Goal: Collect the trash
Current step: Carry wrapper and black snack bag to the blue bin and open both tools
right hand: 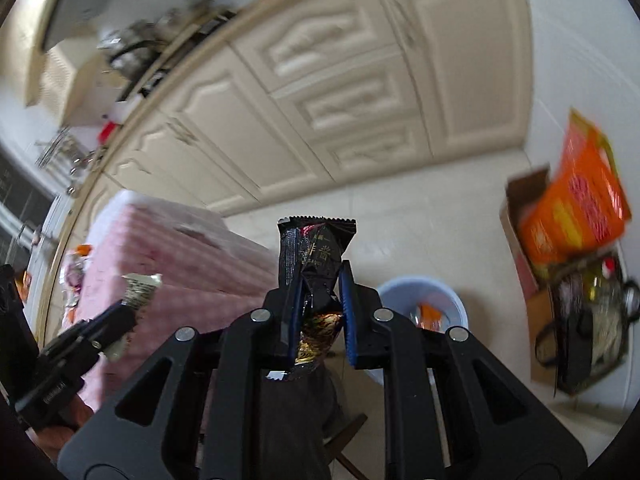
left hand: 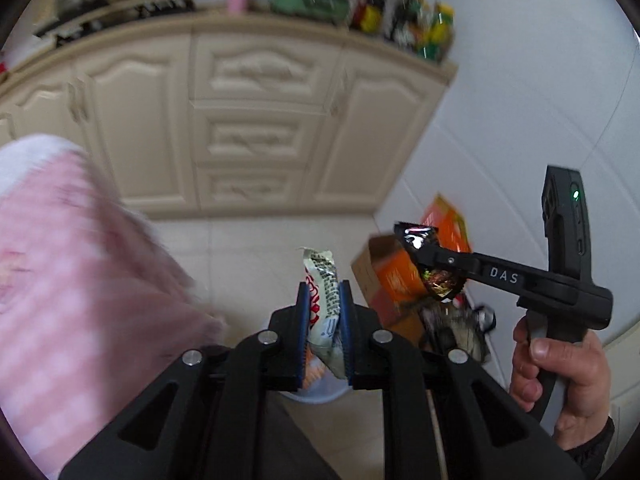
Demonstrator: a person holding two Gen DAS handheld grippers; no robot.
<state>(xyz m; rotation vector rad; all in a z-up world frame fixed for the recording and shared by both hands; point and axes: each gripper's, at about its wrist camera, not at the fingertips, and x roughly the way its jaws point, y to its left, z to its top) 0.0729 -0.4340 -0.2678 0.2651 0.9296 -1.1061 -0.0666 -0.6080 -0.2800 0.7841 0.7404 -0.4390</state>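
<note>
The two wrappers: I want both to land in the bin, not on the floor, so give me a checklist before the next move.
1. Left gripper clamped on the white wrapper: ok.
2. Right gripper clamped on the black wrapper: ok.
3. Blue bin in view, on the floor ahead of the right gripper: ok.
4. Wrappers directly over the bin opening: cannot tell; from the left wrist only a sliver of the bin shows below the gripper.
5. Bin has room: cannot tell; something orange lies inside.
6. Clear of the pink checked tablecloth: ok.
</note>
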